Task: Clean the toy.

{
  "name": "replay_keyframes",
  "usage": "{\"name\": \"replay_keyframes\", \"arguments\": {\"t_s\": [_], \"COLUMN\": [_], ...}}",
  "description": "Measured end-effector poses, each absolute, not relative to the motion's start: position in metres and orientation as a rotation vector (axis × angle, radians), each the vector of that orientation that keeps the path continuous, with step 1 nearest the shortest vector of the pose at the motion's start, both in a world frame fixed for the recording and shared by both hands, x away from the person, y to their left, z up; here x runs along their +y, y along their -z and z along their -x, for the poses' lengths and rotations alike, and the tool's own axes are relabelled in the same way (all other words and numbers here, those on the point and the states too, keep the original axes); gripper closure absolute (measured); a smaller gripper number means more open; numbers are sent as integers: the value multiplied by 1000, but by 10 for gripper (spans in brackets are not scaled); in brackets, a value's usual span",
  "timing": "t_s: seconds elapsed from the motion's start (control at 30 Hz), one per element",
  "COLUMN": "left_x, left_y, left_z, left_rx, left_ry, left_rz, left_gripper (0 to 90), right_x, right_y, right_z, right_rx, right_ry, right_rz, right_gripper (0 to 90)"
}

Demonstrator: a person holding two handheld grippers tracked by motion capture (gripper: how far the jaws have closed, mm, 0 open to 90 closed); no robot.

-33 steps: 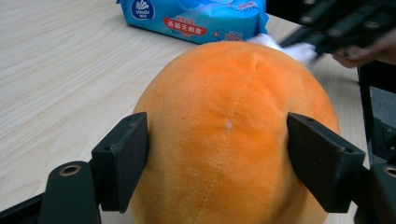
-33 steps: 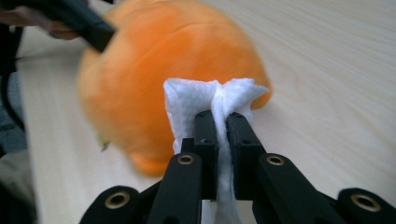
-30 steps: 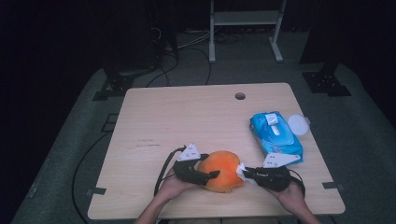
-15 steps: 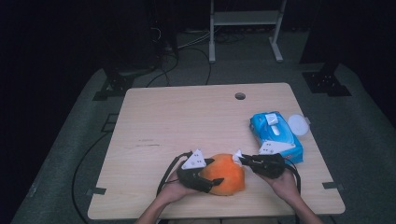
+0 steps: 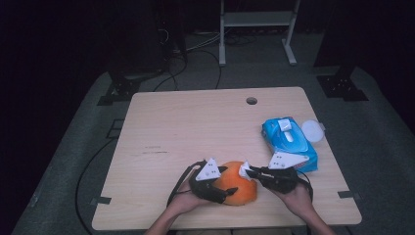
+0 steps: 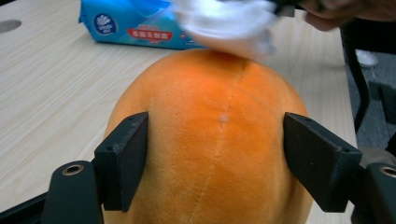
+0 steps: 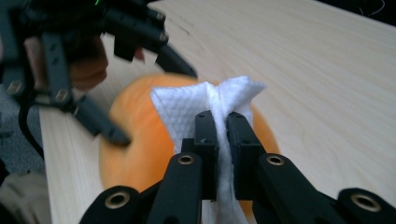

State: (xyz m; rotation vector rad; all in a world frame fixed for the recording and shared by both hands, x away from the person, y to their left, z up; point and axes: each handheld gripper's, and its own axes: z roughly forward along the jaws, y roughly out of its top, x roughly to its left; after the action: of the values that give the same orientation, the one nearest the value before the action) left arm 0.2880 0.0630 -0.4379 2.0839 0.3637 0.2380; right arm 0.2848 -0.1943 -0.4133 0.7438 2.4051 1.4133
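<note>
Left tool clamped on plush | right tool clamped on wipe, touching plush top | wiping under way, most of plush left | pack on surface.

Between the matt black plastic fingers of the left gripper sits an orange plush toy — short, velvety cloth with a stitched seam. Pinched in the right gripper is a white wipe, soft and dimpled like embossed paper cloth. Beyond the fingers, the wipe pack looks glossy blue plastic film. The bench is pale wood-grain — smooth, matt.
</note>
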Motion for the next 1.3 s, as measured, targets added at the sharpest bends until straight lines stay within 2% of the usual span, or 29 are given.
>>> {"name": "replay_keyframes", "arguments": {"t_s": [0.1,0.13,0.2,0.3,0.37,0.43,0.57,0.63,0.8,0.83,1.0,1.17,1.3], "left_x": [68,75,81,84,78,73,76,77,79,80,88,92,90], "left_y": [435,432,429,434,442,447,438,428,411,411,422,427,426], "left_z": [-292,-297,-304,-312,-316,-317,-313,-308,-300,-300,-305,-311,-309], "left_rx": [383,413,490,571,600,611,545,481,399,390,388,433,415], "left_ry": [-184,-130,-98,-37,86,149,79,-45,-295,-313,-279,-209,-226], "left_rz": [-2060,-2019,-1994,-1998,-2017,-2032,-1993,-1975,-1990,-1999,-2041,-2034,-2032], "left_gripper": [203,188,108,47,48,63,321,368,371,369,355,255,267], "right_x": [-192,-191,-192,-197,-199,-200,-201,-198,-181,-175,-166,-182,-190], "right_y": [417,419,423,425,425,425,421,413,396,395,404,421,422], "right_z": [-291,-291,-286,-278,-274,-271,-268,-269,-270,-271,-276,-286,-286], "right_rx": [2417,2419,2421,2428,2432,2435,2412,2379,2302,2306,2337,2355,2359], "right_ry": [-1398,-1394,-1390,-1404,-1397,-1398,-1385,-1381,-1429,-1436,-1407,-1356,-1298], "right_rz": [-748,-749,-738,-733,-724,-720,-718,-690,-627,-609,-587,-676,-690], "right_gripper": [831,831,832,831,832,831,831,831,831,832,831,831,831]}}
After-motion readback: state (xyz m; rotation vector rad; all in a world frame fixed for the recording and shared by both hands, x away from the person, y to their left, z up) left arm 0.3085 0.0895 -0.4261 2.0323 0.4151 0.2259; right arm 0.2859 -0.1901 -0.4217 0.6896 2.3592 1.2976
